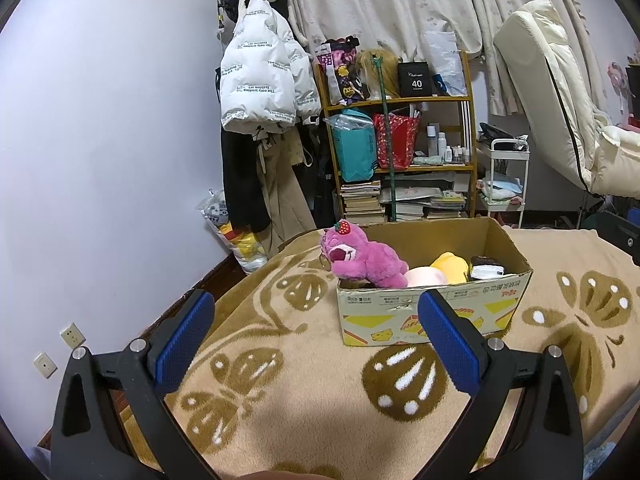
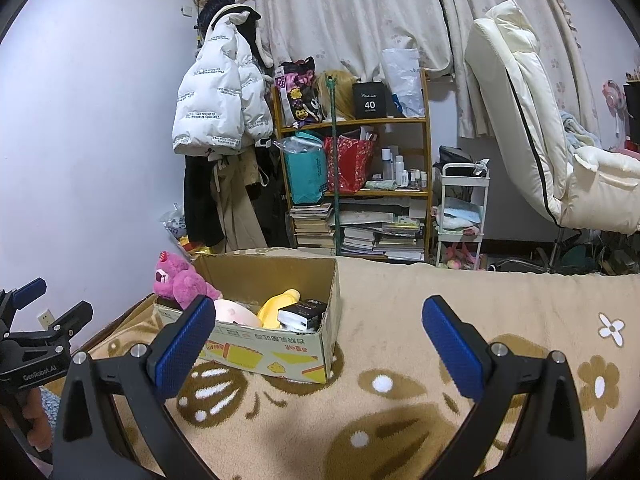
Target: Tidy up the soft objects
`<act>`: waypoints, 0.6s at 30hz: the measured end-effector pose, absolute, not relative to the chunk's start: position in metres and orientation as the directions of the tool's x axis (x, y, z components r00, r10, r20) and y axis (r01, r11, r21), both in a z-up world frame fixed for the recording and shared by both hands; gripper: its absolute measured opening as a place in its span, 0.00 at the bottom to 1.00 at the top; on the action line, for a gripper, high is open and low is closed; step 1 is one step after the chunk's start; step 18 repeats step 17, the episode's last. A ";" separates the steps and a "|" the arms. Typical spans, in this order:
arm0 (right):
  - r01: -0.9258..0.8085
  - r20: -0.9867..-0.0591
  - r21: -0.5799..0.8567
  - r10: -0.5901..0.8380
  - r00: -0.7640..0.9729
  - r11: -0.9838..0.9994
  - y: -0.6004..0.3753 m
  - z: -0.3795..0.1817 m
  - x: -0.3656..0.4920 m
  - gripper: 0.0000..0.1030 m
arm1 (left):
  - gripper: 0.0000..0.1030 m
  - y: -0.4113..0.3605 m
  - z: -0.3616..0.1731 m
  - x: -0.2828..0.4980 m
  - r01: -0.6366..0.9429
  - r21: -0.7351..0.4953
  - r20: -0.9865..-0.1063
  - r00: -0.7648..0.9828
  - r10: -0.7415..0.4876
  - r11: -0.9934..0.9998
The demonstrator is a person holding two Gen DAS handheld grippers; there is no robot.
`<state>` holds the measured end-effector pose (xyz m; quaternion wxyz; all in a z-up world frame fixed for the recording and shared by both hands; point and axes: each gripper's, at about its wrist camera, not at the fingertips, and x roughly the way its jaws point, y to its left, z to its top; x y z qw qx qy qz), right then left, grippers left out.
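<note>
Both hand-held grippers [image 1: 316,320] [image 2: 318,322] spread wide, empty, above blanket [image 1: 304,392], cardboard box [image 1: 432,312] ahead.

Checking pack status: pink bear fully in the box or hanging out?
Hanging out. The pink bear lies draped over the corner rim of the cardboard box, head outside; its lower body is hidden inside.

Left gripper [image 1: 316,314]: jaws spread wide, nothing between them, low in frame. Right gripper [image 2: 319,318]: jaws likewise spread wide, nothing held.
</note>
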<state>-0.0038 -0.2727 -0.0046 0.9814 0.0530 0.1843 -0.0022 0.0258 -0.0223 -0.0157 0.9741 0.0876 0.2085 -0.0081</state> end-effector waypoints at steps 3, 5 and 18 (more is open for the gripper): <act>0.024 -0.363 0.103 0.015 0.932 0.994 -0.273 -0.005 -0.004 1.00 | 0.98 -0.022 -0.016 0.026 0.051 0.168 -0.410 0.912 0.022 0.984; 0.023 -0.363 0.104 0.016 0.932 0.994 -0.273 -0.004 -0.004 1.00 | 0.98 -0.022 -0.016 0.026 0.051 0.169 -0.410 0.912 0.023 0.984; 0.022 -0.363 0.104 0.017 0.932 0.994 -0.275 -0.003 -0.004 1.00 | 0.98 -0.021 -0.016 0.026 0.053 0.167 -0.410 0.912 0.021 0.984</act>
